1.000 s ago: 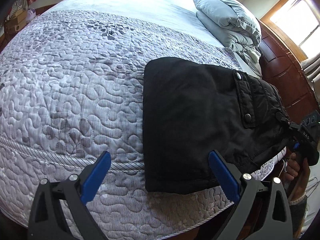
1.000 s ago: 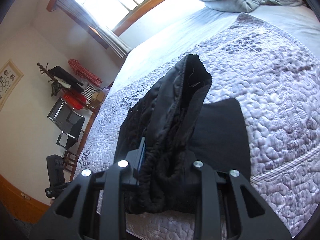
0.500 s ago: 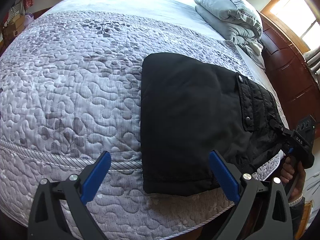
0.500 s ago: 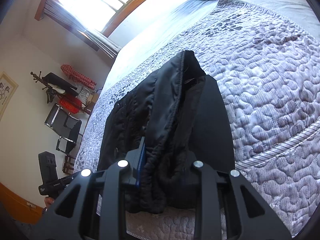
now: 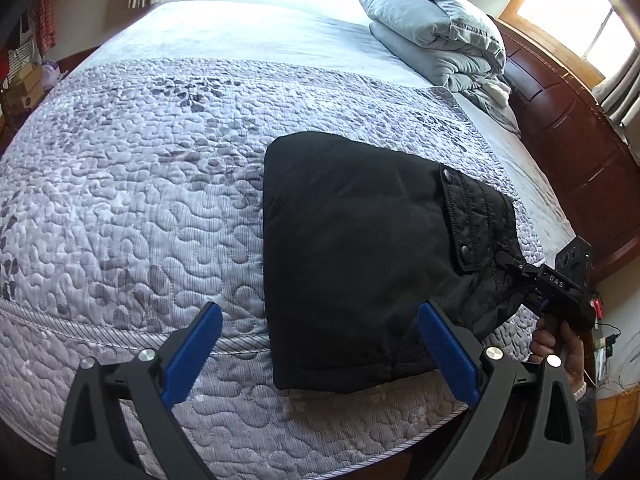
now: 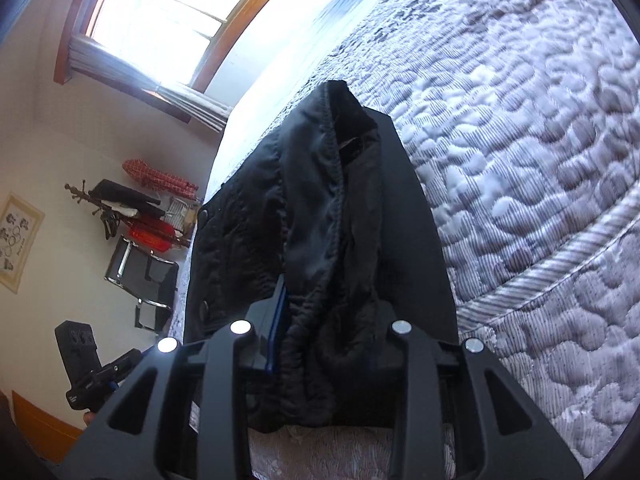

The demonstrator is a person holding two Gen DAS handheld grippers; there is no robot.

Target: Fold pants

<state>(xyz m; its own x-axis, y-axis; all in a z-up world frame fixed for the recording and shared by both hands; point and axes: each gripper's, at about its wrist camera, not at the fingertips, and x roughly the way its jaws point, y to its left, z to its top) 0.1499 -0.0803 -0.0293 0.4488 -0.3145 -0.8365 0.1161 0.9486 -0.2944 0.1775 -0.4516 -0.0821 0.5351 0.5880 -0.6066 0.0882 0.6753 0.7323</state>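
A big bed [image 5: 168, 184] fills most of the left wrist view. It has a grey quilt with wavy stitching. Its near edge is cut off by the bottom of the picture. At the far right end sits a pile of folded grey bedding [image 5: 436, 36].

The black pants [image 5: 360, 248] lie folded on the quilt, near the right edge of the bed. A pocket flap with two snaps shows on the right side.

The left gripper [image 5: 320, 356] hangs over the near edge of the bed. Its jaws are spread wide with nothing between them. One blue pad [image 5: 448, 356] is in front of the near corner of the pants.

The right gripper [image 6: 324, 312] has a thick bunch of the pants between its jaws. The jaws are opening a little, and the cloth still fills the gap. The cloth hides most of its pads. In the left wrist view this gripper is at the right edge of the pants, and a hand [image 5: 560, 340] holds it from below, partly hidden.

Far off by the wall stand a coat rack [image 6: 116, 208] and a black chair [image 6: 140, 276], small and hard to see.
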